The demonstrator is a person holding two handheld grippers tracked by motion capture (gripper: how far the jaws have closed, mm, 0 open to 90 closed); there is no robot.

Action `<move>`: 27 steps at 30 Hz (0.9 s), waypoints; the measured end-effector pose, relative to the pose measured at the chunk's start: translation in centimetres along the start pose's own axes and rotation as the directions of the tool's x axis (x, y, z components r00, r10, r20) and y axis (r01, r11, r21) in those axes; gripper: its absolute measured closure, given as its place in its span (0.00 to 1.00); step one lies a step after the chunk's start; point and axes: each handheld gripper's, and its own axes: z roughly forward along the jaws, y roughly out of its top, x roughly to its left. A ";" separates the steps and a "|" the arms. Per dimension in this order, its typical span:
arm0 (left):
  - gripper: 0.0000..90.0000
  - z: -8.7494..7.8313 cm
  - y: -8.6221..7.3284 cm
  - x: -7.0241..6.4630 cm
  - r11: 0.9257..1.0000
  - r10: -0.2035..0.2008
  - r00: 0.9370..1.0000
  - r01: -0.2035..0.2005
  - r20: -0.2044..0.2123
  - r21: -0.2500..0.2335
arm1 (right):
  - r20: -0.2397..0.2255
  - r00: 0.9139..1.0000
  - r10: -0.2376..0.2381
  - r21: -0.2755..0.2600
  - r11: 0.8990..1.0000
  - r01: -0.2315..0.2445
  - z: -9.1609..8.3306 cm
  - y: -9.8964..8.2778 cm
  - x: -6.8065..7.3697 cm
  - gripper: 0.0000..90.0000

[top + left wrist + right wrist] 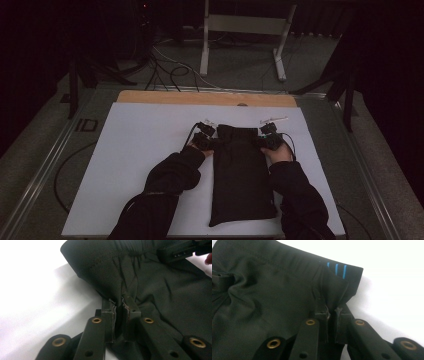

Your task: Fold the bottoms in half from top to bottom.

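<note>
While a person's dark-sleeved forearms reach in from the near edge, the high view shows a black fabric bag (241, 175) lying lengthwise on a white sheet (135, 150) over the table, its gathered mouth at the far end. At that far end the left gripper (209, 141) meets the bag's left edge and the right gripper (261, 140) its right edge.

Seen from the left gripper view, the left gripper (119, 305) has its jaws clenched on a fold of the bag (160, 297), cloth pinched between the pads.

Seen from the right gripper view, the right gripper (332, 310) likewise grips the bag (267, 295) near a corner bearing three blue stripes (336, 269).
</note>
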 end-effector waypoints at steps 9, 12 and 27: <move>0.94 -0.8 0.5 0.0 1.000 0.002 1.000 -0.002 0.006 -0.023 | 0.005 1.000 -0.014 -0.039 0.999 0.014 -0.8 0.4 0.0 0.95; 0.94 -1.2 0.6 0.1 0.999 0.005 1.000 -0.004 0.016 -0.032 | -0.002 1.000 -0.010 -0.046 0.999 0.010 -1.0 0.5 0.0 0.95; 0.95 -3.2 1.0 -1.1 0.997 0.045 0.997 -0.042 0.061 -0.061 | -0.020 0.997 -0.078 -0.079 0.994 0.076 -3.8 0.6 0.3 0.95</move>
